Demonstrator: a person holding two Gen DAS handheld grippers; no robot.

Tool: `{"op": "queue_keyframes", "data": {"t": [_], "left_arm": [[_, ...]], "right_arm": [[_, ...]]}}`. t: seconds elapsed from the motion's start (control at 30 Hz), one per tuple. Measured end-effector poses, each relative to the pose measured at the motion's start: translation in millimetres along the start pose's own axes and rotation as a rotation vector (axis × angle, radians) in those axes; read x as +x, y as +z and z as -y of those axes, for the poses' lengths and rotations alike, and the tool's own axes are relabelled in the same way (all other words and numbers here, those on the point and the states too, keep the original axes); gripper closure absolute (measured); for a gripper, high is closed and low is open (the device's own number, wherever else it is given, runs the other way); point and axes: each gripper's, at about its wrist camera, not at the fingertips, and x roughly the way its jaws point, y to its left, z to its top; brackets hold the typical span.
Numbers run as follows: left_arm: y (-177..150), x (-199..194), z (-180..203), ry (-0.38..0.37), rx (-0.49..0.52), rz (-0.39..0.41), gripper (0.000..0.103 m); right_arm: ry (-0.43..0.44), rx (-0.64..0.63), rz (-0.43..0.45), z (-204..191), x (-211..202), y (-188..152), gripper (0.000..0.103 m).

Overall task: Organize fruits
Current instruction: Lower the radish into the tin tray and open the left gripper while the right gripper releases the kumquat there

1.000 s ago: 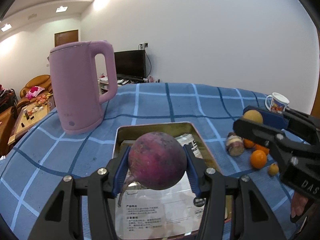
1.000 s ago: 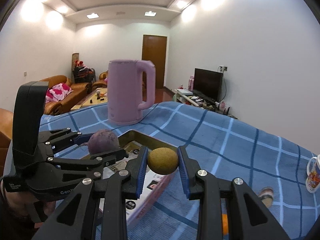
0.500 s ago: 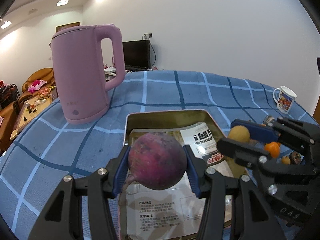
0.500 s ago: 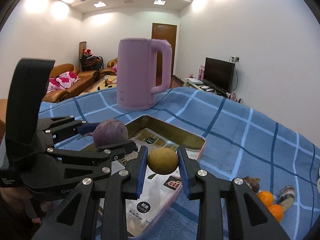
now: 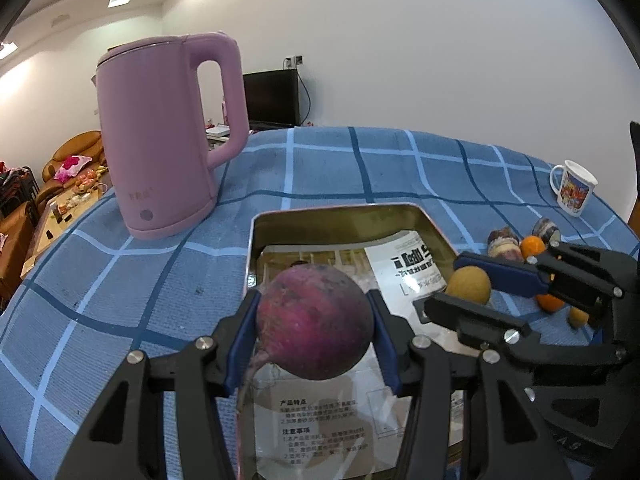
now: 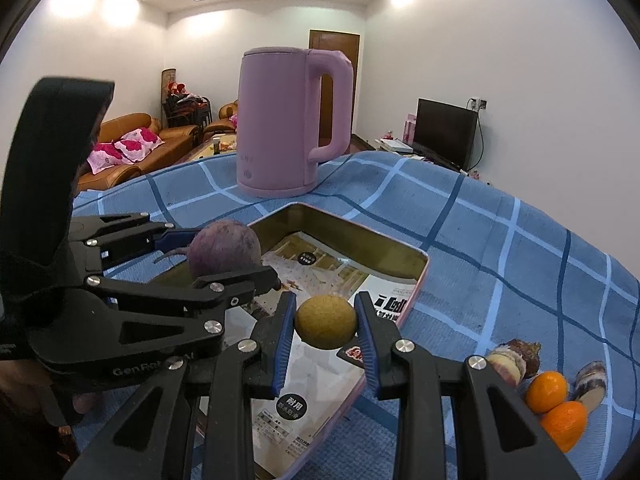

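- The left gripper (image 5: pixel 316 322) has its blue-padded fingers (image 5: pixel 240 332) pressed against both sides of a round purple beet-like fruit (image 5: pixel 314 320), held above the near half of the tin tray (image 5: pixel 256 240)
- A thin root tail hangs from the lower left of that fruit, just inside the left pad
- The right gripper (image 6: pixel 325 322) is clamped on a small round yellow-brown fruit (image 6: pixel 326 321), its pads touching either side, held over the tray's right-hand portion
- From the left wrist view the right gripper (image 5: pixel 472 292) reaches in from the right side with the yellow-brown fruit (image 5: pixel 469 290) above the tray's right edge; from the right wrist view the left gripper (image 6: pixel 216 256) comes in from the left carrying the purple fruit (image 6: pixel 224 248)
- The two grippers sit close together, both over the tray, not touching
- The tray is a shallow gold-coloured rectangular tin with printed paper sheets (image 5: pixel 416 264) lining its floor
- On the blue checked tablecloth (image 5: pixel 120 280) just right of the tray lie two oranges (image 6: pixel 546 392) and some brownish cut pieces (image 6: pixel 512 360) beside them
- A pink electric kettle (image 5: pixel 168 140) stands upright on the cloth beyond the tray's far left corner
- A white printed mug (image 5: pixel 574 188) stands well apart on the far right of the table
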Motion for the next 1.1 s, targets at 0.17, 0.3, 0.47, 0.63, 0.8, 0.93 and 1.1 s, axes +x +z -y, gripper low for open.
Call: {"op": "queue_keyframes", "data": {"t": [0.17,0.3,0.47,0.63,0.8,0.93,1.1], "left_arm": [[0.3,2.6,-0.9,-0.002,-0.005,-0.011,0.049],[0.6,3.9,-0.5,0.001,-0.005,-0.018,0.049],[0.7,5.2,-0.6,0.003,-0.004,-0.025,0.049],[1.1,5.8,-0.8,0.005,-0.005,-0.026,0.049],[1.0,6.0,-0.7,0.005,-0.006,-0.029,0.049],[0.3,5.9,-2.3,0.008,-0.013,-0.027,0.049],[-0.7,4.0,-4.7,0.004,-0.018,-0.021,0.048]], "right_arm": [[0.001,0.004,-0.005,-0.3,2.3,0.9,0.071],[0.004,0.006,-0.013,-0.3,3.8,1.0,0.071],[0.004,0.004,-0.011,-0.8,4.1,1.2,0.071],[0.015,0.005,-0.012,-1.2,3.8,0.8,0.071],[0.017,0.007,-0.017,-0.2,4.1,0.6,0.071],[0.02,0.01,-0.026,0.6,5.2,0.8,0.068],[-0.004,0.022,-0.017,3.1,3.2,0.2,0.059]]}}
